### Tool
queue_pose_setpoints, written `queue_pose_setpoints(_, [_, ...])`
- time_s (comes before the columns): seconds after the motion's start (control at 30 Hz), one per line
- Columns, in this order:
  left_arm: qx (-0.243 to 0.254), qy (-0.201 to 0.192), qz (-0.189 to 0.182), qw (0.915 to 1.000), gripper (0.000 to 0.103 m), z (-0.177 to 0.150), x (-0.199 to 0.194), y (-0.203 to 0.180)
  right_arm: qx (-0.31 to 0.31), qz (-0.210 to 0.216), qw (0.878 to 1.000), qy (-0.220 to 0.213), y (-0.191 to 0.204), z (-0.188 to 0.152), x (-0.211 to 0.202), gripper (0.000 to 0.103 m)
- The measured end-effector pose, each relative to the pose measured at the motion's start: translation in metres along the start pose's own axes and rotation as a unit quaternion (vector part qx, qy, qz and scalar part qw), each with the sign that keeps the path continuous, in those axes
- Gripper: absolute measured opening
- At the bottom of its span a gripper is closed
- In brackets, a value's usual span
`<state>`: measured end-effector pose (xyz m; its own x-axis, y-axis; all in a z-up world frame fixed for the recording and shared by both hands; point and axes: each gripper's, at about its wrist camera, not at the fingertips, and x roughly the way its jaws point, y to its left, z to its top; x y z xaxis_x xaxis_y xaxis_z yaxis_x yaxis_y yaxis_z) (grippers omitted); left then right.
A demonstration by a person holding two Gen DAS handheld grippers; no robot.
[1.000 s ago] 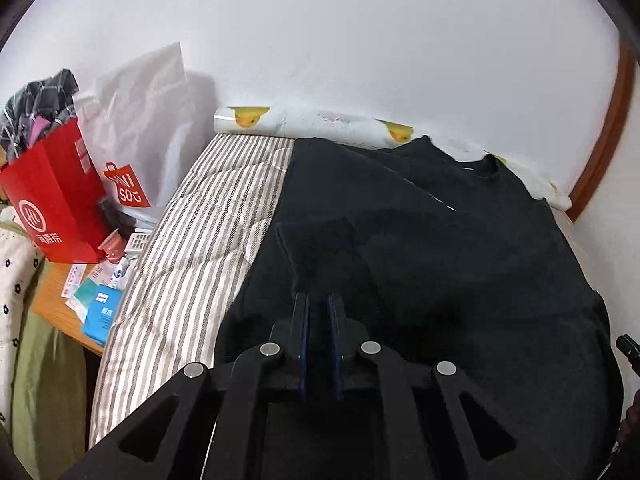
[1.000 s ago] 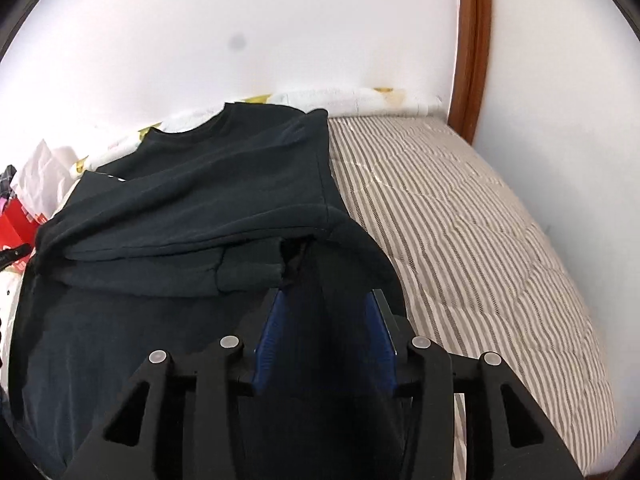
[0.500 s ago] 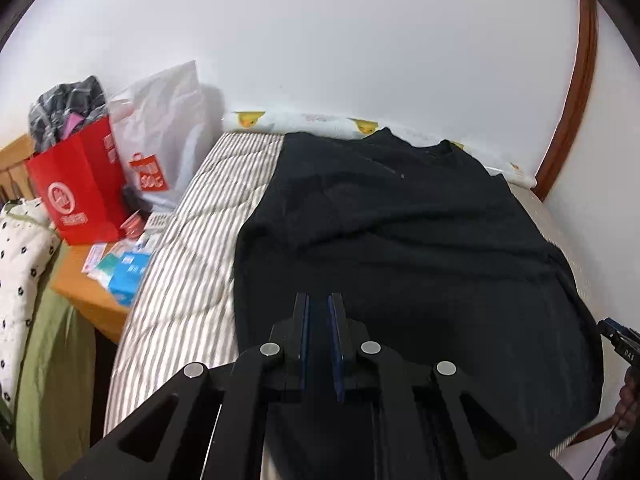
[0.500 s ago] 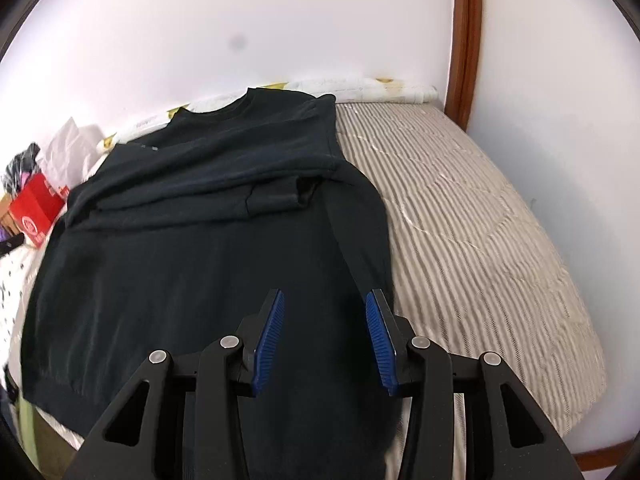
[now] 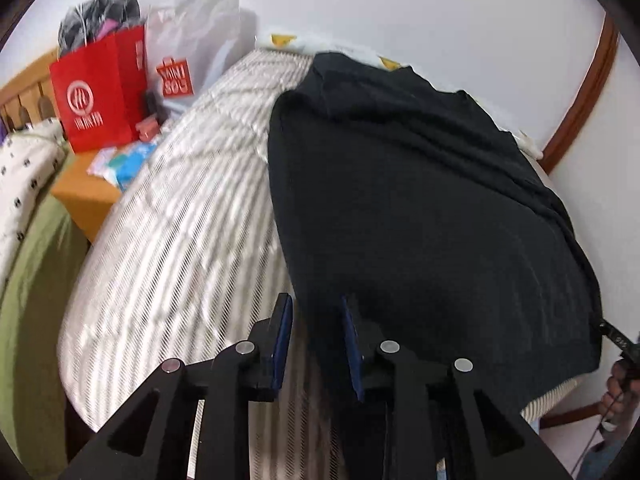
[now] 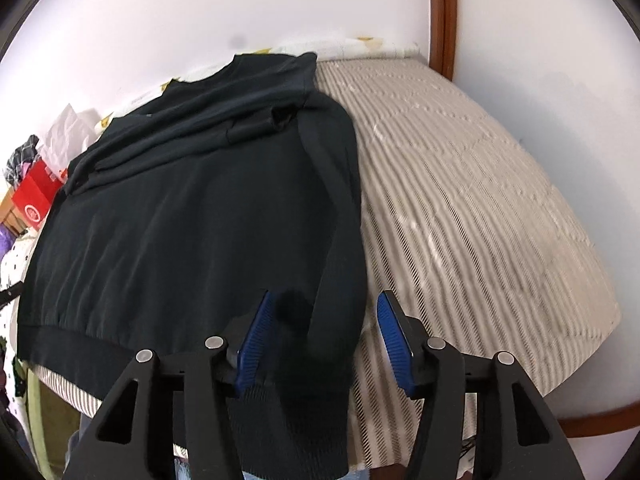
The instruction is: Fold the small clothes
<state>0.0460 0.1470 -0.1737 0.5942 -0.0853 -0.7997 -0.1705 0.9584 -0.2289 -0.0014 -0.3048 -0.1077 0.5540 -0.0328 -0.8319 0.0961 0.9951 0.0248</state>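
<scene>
Sweater (image 6: 192,232) hem cut off below; striped mattress (image 5: 180,216) blurred

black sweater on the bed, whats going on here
A person with a gripper in each hand is folding a black sweater on a striped mattress. Both sleeves are folded in across the chest. The left gripper and right gripper hover at the hem corners, jaws just opened, gripping nothing yet.
</scene>
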Motion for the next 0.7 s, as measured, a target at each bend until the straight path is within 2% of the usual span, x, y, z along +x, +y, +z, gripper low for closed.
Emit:
queue_pose_setpoints(0.1, [0.001, 0.006, -0.008, 0.9999, 0.026, -0.007, 0.002, -0.002, 0.006, 0.006, 1.0, 0.004, 0.001, -0.008, 0.004, 0.054])
queue_pose_setpoints(0.23, [0.014, -0.001, -0.025, 0.9996, 0.042, -0.009, 0.002, -0.007, 0.007, 0.005, 1.0, -0.004, 0.003, -0.01, 0.005, 0.054])
queue_pose_setpoints(0.43, [0.013, -0.009, -0.03, 0.9994, 0.042, -0.011, 0.001, -0.008, -0.005, -0.01, 1.0, -0.007, 0.009, -0.007, 0.009, 0.051])
queue_pose_setpoints(0.5, [0.01, -0.006, -0.033, 0.9994, 0.041, -0.011, 0.001, -0.007, -0.003, -0.007, 1.0, -0.009, 0.011, -0.004, 0.01, 0.047])
queue_pose_setpoints(0.7, [0.032, 0.012, -0.022, 0.9992, 0.033, -0.017, -0.005, -0.015, -0.005, 0.003, 1.0, -0.015, 0.013, -0.003, 0.012, 0.045])
